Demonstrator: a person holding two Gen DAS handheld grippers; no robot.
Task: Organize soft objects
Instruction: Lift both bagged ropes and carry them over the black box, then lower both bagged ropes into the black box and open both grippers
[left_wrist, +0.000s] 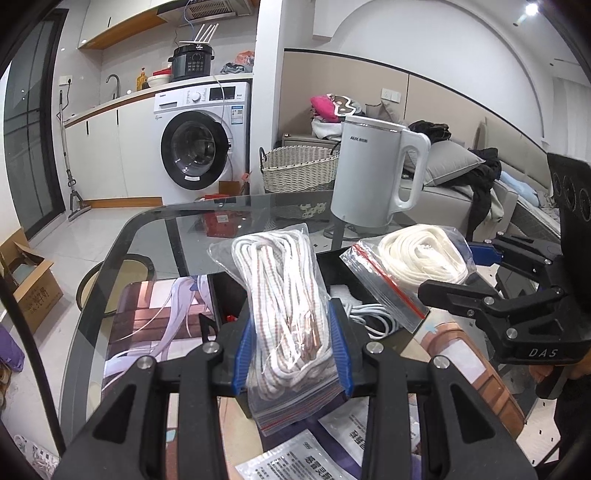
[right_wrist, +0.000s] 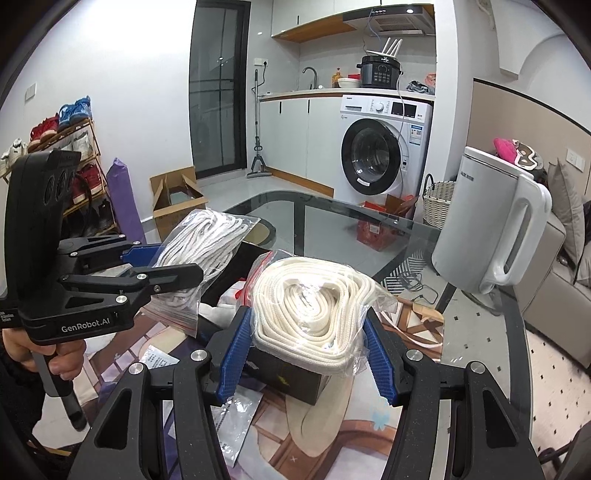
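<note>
I see a white electric kettle (left_wrist: 373, 173) standing on the glass worktop (left_wrist: 177, 236). Behind it sit a wicker basket (left_wrist: 299, 168), a washing machine (left_wrist: 201, 142) and a shoe rack (right_wrist: 79, 173).

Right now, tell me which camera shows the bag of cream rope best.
The right wrist view: the bag of cream rope fills the centre, held between that gripper's jaws, its coil and plastic wrapping plainly visible. The left wrist view shows it smaller, off to the right, partly covered by the right gripper.
</note>
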